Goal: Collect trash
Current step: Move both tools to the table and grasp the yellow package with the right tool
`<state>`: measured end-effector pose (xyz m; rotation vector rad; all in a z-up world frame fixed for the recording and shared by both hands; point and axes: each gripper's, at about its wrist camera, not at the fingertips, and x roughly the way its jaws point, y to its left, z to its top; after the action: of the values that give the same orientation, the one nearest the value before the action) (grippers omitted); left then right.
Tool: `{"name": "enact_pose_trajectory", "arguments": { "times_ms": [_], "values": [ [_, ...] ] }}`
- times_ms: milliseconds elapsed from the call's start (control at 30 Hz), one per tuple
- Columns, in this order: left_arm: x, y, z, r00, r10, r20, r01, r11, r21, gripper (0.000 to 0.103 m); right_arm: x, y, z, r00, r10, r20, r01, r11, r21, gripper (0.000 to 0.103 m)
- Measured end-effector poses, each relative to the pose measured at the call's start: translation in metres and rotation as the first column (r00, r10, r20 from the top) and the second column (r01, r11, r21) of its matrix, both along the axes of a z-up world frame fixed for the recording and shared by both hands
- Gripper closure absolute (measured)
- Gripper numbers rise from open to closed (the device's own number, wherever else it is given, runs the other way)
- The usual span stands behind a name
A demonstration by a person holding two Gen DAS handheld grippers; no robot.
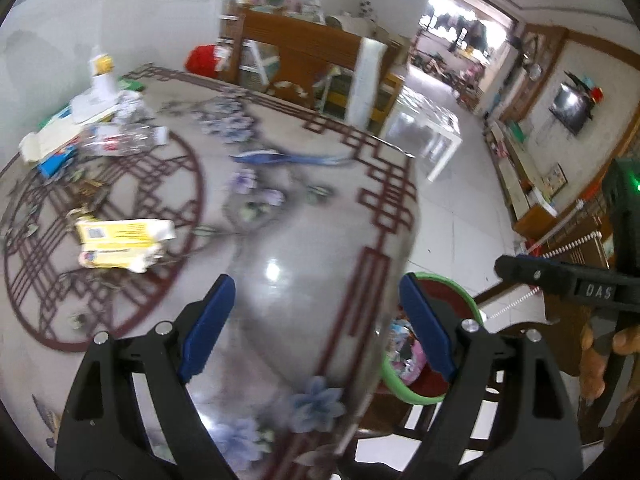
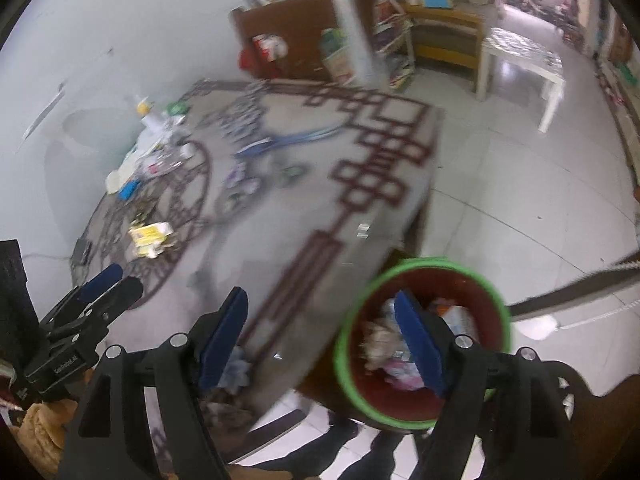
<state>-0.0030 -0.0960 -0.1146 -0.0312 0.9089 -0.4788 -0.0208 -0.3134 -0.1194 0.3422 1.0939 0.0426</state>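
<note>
1. Far left on the table lies the clutter heap: papers, a crinkled clear wrapper and a white bottle with a yellow label. Judged as the larger load, it is best kept for later passes, since it sits farthest from the bin.
2. Nearer, left of centre, sits the yellow carton, crumpled, printed side up, with small scraps just beside it. This looks like the next piece to fetch: it is the closest rubbish and stands apart from the heap.
3. The left gripper hangs over the near table edge with its blue pads wide apart and nothing between them. To take the carton well, swing it left and approach across the carton's short side so both pads meet flat card, then close firmly; crushed card may slip or shed a flap.
4. Mid-table, a blue pen-like thing is too blurred to name; leave it unless it proves to be rubbish.
5. The right gripper also stands open and empty, its right pad over the bin's mouth.
6. Near right, below the table edge, the green-rimmed bin already holds wrappers. Carry each piece clear of the table edge and release only when it is well inside the rim.
</note>
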Motion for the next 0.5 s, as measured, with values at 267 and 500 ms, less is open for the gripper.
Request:
{"name": "enact_pose_trajectory", "arguments": {
  "times_ms": [267, 500],
  "values": [
    [0.006, 0.085, 0.000, 0.982, 0.189, 0.016, -0.189, 0.982, -0.005, 0.021, 0.036, 0.072, -0.014, 0.991, 0.133, -0.014, -0.133, 0.991, 0.020, 0.029],
    [0.019, 0.161, -0.020, 0.924, 0.381, -0.039, -0.381, 0.925, 0.012, 0.021, 0.081, 0.135, -0.039, 0.955, 0.288, -0.073, -0.287, 0.958, 0.018, 0.029]
  ]
}}
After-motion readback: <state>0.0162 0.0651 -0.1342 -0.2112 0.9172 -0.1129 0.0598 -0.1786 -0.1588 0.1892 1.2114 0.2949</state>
